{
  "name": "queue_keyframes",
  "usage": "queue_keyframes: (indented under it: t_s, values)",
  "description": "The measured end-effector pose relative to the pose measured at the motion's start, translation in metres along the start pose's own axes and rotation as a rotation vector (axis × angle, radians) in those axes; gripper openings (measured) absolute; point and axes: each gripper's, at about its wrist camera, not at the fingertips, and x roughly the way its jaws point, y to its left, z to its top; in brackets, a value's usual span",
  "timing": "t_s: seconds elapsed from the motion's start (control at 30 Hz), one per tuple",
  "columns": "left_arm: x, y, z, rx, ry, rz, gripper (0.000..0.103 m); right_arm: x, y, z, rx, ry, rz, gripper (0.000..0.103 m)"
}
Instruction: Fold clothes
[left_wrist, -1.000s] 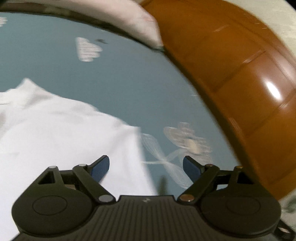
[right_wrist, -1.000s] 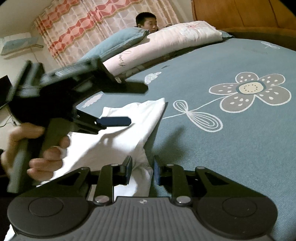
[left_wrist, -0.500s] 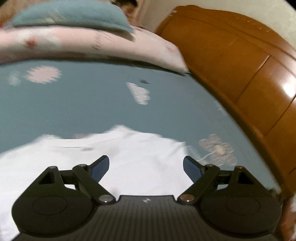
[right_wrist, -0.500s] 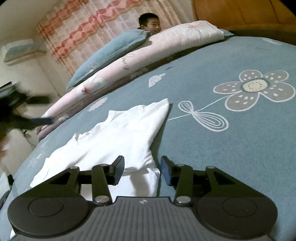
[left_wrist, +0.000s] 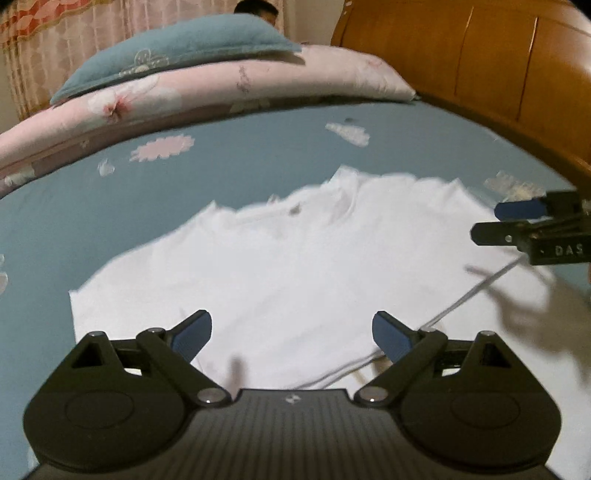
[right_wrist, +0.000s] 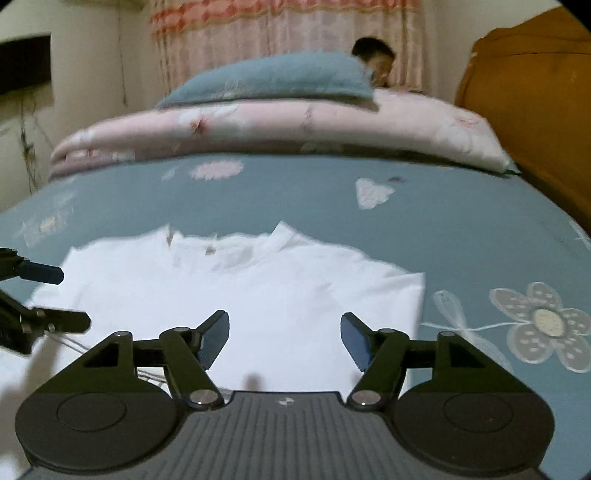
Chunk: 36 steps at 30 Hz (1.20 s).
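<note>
A white shirt (left_wrist: 295, 258) lies spread flat on the blue bedsheet (left_wrist: 74, 229), its collar pointing away toward the quilt. My left gripper (left_wrist: 291, 328) hovers over the shirt's near part, its jaws wide and still opening, with nothing between them. My right gripper (right_wrist: 284, 326) hangs over the same shirt (right_wrist: 258, 288) further right; its jaws are opening too and hold nothing. Each gripper shows in the other's view: the right gripper (left_wrist: 498, 221) at the right edge, the left gripper (right_wrist: 62, 295) at the left edge.
A rolled pink quilt (left_wrist: 221, 92) with a blue pillow (left_wrist: 177, 55) on top lies across the far side of the bed, and a person (right_wrist: 373, 59) sits behind it. A wooden headboard (left_wrist: 480, 62) runs along the right. Flower prints (right_wrist: 543, 321) mark the bedsheet (right_wrist: 461, 229).
Both views have swung round to face the shirt's collar and the quilt. The right jaws, narrow over the shirt's edge before, have spread wide. The left gripper has moved to the left.
</note>
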Motion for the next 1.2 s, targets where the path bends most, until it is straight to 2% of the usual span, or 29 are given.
queue_keyframes:
  t_s: [0.07, 0.13, 0.23, 0.3, 0.37, 0.5, 0.57, 0.67, 0.73, 0.83, 0.93, 1.0, 1.1, 1.13, 1.2]
  values:
    - [0.009, 0.006, -0.013, -0.014, 0.026, -0.010, 0.094, 0.014, 0.006, -0.008, -0.037, 0.038, -0.014, 0.070]
    - [0.009, 0.012, -0.022, -0.014, -0.006, -0.042, 0.095, 0.021, 0.006, -0.020, -0.066, 0.072, -0.024, 0.071]
    - [0.002, 0.014, -0.020, -0.001, 0.004, -0.059, 0.095, 0.017, -0.003, -0.027, -0.036, 0.059, -0.002, 0.071]
    - [-0.004, 0.017, -0.014, -0.028, -0.007, -0.077, 0.095, 0.013, -0.008, -0.019, 0.005, 0.072, -0.001, 0.071]
    - [-0.009, 0.023, -0.006, -0.050, -0.049, -0.093, 0.095, 0.010, -0.011, -0.007, 0.023, 0.047, 0.016, 0.071]
    - [0.001, 0.035, 0.006, -0.113, -0.077, -0.083, 0.095, 0.026, -0.015, 0.020, 0.032, 0.023, 0.069, 0.071]
    - [0.009, 0.046, 0.016, -0.158, -0.088, -0.125, 0.095, 0.041, -0.015, 0.028, 0.021, 0.025, 0.108, 0.071]
    - [0.033, 0.062, 0.033, -0.219, -0.058, -0.196, 0.095, 0.066, -0.011, 0.039, -0.025, 0.042, 0.169, 0.071]
    - [0.052, 0.072, 0.040, -0.252, -0.046, -0.166, 0.095, 0.084, -0.011, 0.042, -0.046, 0.068, 0.187, 0.071]
    - [0.079, 0.090, 0.042, -0.312, -0.005, -0.089, 0.094, 0.111, -0.015, 0.043, -0.074, 0.102, 0.124, 0.071]
    - [0.081, 0.102, 0.045, -0.357, -0.034, -0.066, 0.094, 0.122, -0.028, 0.050, -0.041, 0.090, 0.086, 0.071]
    - [0.075, 0.104, 0.049, -0.376, -0.056, -0.126, 0.094, 0.120, -0.033, 0.057, -0.019, 0.097, 0.092, 0.071]
    - [0.081, 0.100, 0.054, -0.365, -0.096, -0.255, 0.095, 0.123, -0.029, 0.062, -0.050, 0.082, 0.131, 0.071]
    - [0.090, 0.101, 0.056, -0.368, -0.088, -0.266, 0.095, 0.129, -0.028, 0.062, -0.058, 0.094, 0.126, 0.071]
    - [0.109, 0.106, 0.060, -0.394, -0.063, -0.237, 0.094, 0.138, -0.028, 0.059, -0.065, 0.095, 0.093, 0.074]
